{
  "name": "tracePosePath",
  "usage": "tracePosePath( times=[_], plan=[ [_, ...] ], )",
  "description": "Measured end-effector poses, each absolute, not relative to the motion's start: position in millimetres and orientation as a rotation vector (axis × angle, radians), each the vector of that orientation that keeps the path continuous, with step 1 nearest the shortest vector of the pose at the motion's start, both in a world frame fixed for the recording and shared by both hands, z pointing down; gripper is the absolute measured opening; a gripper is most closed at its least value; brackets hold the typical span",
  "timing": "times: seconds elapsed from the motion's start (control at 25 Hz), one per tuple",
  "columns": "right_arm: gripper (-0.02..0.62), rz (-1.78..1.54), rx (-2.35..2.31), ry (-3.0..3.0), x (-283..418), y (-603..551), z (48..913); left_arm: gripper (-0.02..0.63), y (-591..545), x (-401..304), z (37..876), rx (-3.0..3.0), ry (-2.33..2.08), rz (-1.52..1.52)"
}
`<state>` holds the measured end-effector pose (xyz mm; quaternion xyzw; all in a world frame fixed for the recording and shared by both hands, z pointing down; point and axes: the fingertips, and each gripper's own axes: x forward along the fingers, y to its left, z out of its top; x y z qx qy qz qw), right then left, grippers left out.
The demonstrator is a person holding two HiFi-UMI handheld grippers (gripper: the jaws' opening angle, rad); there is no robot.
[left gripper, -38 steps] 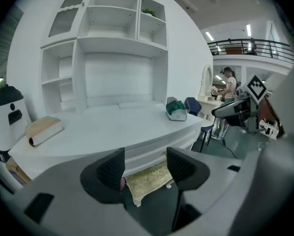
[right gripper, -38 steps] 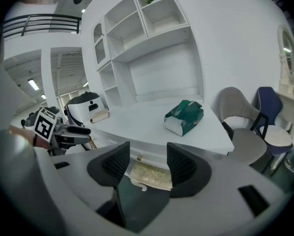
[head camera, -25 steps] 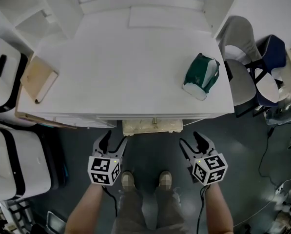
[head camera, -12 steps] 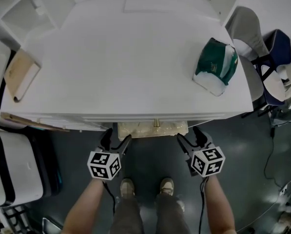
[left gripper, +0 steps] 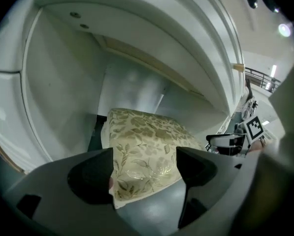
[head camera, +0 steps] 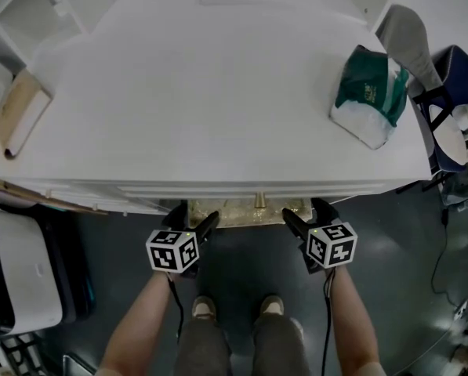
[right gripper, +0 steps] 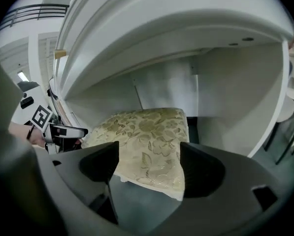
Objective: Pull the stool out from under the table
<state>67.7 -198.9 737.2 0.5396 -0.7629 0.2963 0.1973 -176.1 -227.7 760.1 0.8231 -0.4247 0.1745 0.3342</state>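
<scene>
A white table (head camera: 218, 92) fills the upper half of the head view. The stool (head camera: 249, 209) is tucked beneath it, and only a strip of its gold floral cushion is seen at the table's lower edge, at frame centre. Compared with a second ago, both grippers are brought lower and closer to that edge. The left gripper (head camera: 193, 216) is placed at the cushion's left corner and the right gripper (head camera: 306, 212) at its right. Their jaws have just been opening and are spread wide, each framing a corner without pressing on it. Nothing is grasped yet; a two-sided grip for the pull seems to be prepared.
</scene>
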Motion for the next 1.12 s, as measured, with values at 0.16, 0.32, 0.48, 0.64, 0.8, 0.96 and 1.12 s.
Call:
tracePosePath(
  times=[0.16,0.32,0.48,0.64,0.8,0.96,1.12],
  plan=[
    [0.407,0.909,1.551,-2.165,75.3,-211.1,757.0,0.397,-239.9,-172.5,769.9,2.131,-1.108,0.421],
    [0.444,0.972,1.549,-2.188,79.0,-218.7,772.4,0.401,-242.0,-173.1,772.0,2.182,-1.136,0.475],
    [0.463,0.980,1.542,-2.183,78.0,-225.8,782.4,0.421,-250.1,-179.3,783.3,2.183,-1.169,0.533],
    [0.489,0.982,1.531,-2.190,79.0,-232.0,787.6,0.431,-258.2,-176.3,788.3,2.174,-1.136,0.507],
    [0.521,1.055,1.482,-2.211,81.0,-233.2,796.9,0.437,-258.4,-174.3,797.2,2.149,-1.068,0.476],
    [0.525,1.187,1.444,-2.251,77.0,-236.1,804.9,0.449,-264.2,-174.4,798.2,2.178,-1.031,0.461],
    [0.525,1.185,1.448,-2.264,77.6,-235.2,804.9,0.451,-263.3,-174.3,800.6,2.157,-1.031,0.503]
  ],
)
